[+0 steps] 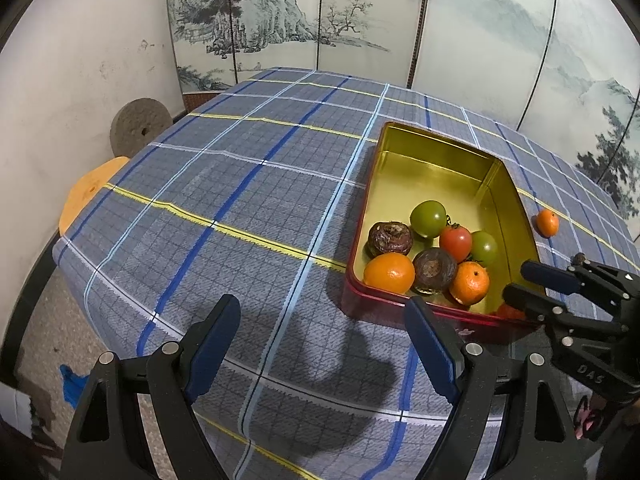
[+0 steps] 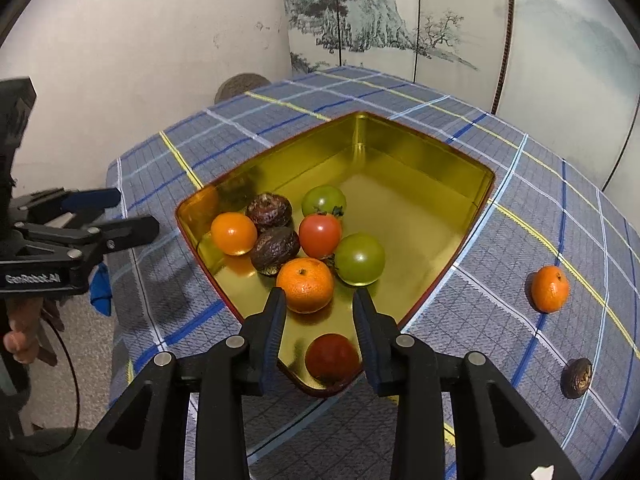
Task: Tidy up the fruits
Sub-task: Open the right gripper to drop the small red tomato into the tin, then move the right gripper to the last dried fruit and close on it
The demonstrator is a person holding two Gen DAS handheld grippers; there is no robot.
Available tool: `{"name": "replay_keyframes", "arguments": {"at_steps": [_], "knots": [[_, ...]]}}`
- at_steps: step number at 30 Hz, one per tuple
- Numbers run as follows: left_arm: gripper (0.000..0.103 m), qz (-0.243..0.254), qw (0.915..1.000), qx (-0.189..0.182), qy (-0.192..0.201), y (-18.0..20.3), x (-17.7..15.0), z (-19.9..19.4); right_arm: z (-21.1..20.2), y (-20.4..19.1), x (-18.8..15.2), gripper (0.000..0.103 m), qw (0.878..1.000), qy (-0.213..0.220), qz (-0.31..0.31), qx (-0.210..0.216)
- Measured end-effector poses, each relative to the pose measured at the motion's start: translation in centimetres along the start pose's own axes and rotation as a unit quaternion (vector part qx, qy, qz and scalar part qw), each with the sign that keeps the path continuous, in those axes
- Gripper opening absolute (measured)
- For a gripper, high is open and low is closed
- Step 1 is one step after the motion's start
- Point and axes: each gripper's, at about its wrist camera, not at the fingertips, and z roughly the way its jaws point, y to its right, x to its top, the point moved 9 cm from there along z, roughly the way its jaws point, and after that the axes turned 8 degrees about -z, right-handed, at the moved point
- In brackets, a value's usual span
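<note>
- My right hand-held gripper (image 2: pixel 319 300) hangs narrow and empty over the tin (image 2: pixel 420 152), a red tomato (image 2: pixel 332 358) lying just beneath.
- My left hand-held gripper (image 1: pixel 324 320) is wide, empty.
- Right of it lies a loose mandarin (image 2: pixel 550 289): light, soft-skinned; pinch gently across its middle.
</note>
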Motion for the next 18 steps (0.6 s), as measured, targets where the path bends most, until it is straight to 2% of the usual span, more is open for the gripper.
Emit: {"name": "replay_keyframes", "arguments": {"at_steps": [7,13,18], "knots": [[0.084,0.005,1.0,-0.007,0.0,1.1,0.0,-0.1,-2.8,2.6,-0.7,0.033,0.999,0.026,0.028,-0.025],[0.084,0.016,0.9998,-0.015,0.001,2.6,0.2,-0.3,-4.7,8.3,-3.7,0.033,0.994,0.018,0.081,-0.073],[0.084,0.03,0.9993,-0.022,0.003,4.2,0.4,-0.5,-6.0,13.3,-7.0,0.033,0.985,0.007,0.13,-0.117]]}}
